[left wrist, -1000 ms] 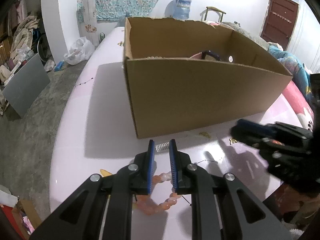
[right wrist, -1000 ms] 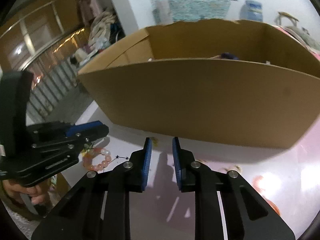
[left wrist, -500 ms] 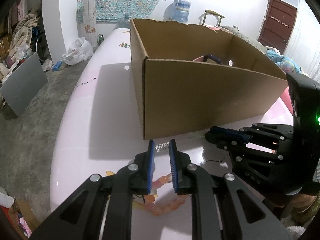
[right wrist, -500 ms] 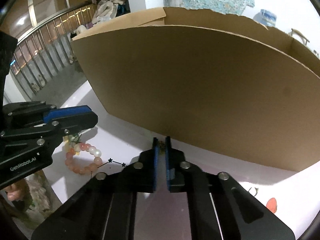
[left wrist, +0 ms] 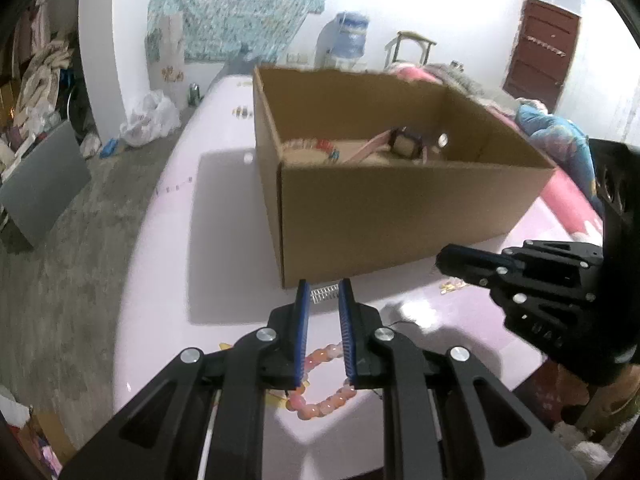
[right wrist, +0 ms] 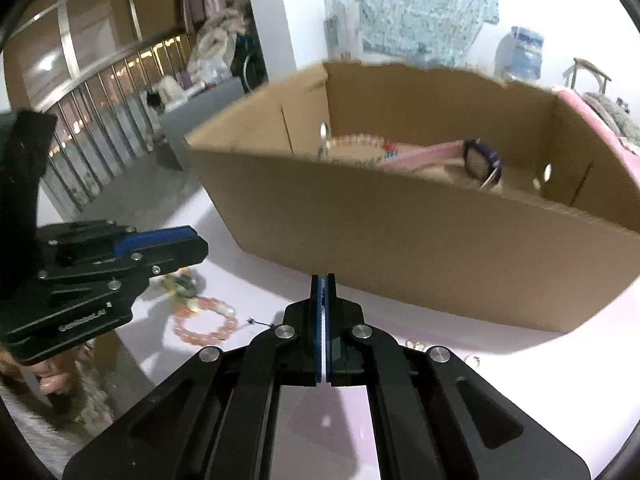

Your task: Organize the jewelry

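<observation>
Two grippers hang over my pink table (left wrist: 168, 280). My right gripper (right wrist: 323, 280) has its pads pressed together; whether something tiny is pinched there, I cannot tell. My left gripper (left wrist: 323, 300) stands slightly parted, and the pink bead bracelet (left wrist: 320, 400) on the table shows between its fingers. The cardboard box (left wrist: 400, 216), at twelve o'clock, holds a watch (right wrist: 480, 160).
</observation>
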The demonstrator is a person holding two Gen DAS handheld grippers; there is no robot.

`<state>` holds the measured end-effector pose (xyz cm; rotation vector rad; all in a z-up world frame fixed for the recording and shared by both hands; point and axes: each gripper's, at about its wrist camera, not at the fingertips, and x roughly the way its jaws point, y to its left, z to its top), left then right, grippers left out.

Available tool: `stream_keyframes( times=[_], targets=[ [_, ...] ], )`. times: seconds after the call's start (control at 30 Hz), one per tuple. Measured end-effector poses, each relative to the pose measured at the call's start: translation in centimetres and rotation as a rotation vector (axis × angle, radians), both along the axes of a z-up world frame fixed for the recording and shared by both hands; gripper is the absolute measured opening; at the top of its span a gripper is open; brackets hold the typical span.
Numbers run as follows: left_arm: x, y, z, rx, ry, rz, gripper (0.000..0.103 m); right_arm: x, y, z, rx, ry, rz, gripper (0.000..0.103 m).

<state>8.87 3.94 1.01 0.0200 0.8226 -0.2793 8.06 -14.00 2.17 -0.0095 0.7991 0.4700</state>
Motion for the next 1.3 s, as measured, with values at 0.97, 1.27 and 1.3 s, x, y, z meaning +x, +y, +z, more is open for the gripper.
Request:
stream_keyframes(
  times=[0.97,1.27,1.3],
  targets=[
    [11.0,-3.3,4.9,-0.061,-0.003,-0.149,0.014,12.1,-5.1,4.0,0.279,0.317,-0.078,0.009],
    [10.9,-2.4,5.1,-0.080,-0.015,-0.109,0.020,11.4,-6.9,5.2,0.281,0.266,-0.111,0.032],
    [10.8,-2.2,5.2,-0.086,-0.022,-0.111,0.022,11.2,-7.0,5.4,0.283,0.258,-0.113,0.033]
  ],
)
